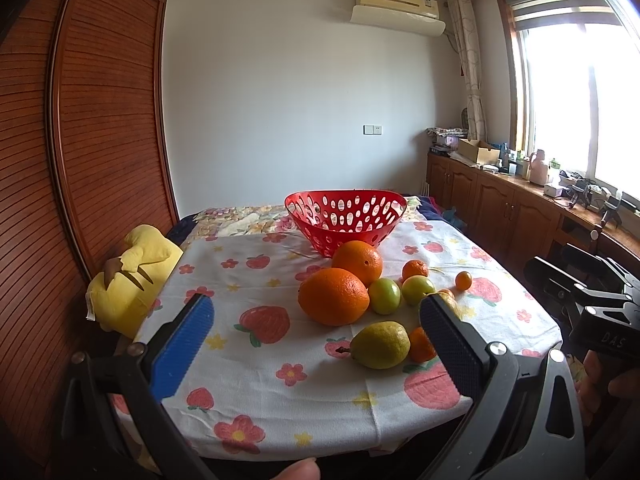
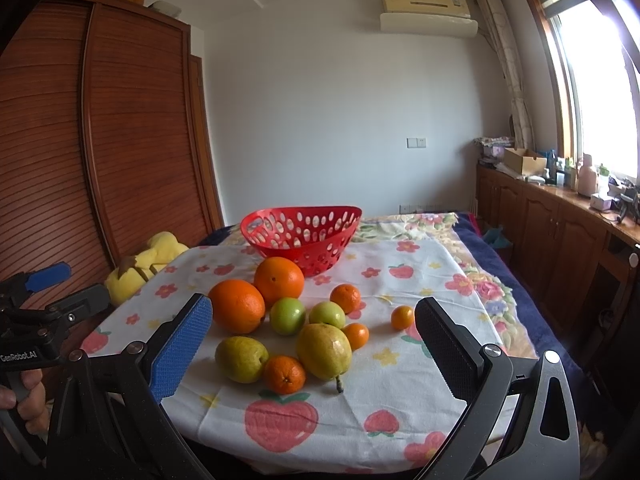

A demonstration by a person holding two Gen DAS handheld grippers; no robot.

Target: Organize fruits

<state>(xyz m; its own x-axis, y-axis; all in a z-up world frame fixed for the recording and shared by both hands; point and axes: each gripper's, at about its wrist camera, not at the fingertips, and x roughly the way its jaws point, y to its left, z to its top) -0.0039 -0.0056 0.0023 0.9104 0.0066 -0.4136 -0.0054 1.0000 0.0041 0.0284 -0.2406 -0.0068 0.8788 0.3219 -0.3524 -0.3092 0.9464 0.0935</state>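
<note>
- The left gripper (image 1: 316,328) hangs above the near table edge, its blue and black fingers spread wide and holding nothing.
- The right gripper (image 2: 314,340) hangs likewise, spread wide and empty.
- The red perforated plastic basket (image 2: 301,236) stands at the far end of the strawberry-print tablecloth (image 2: 400,380).
- Two large oranges (image 2: 237,306), two green round fruits (image 2: 287,315), two yellow-green pears (image 2: 323,351) and small tangerines (image 2: 284,374) cluster on the cloth before the basket.
- A yellow plush toy (image 1: 128,280) lies at the table's left.
</note>
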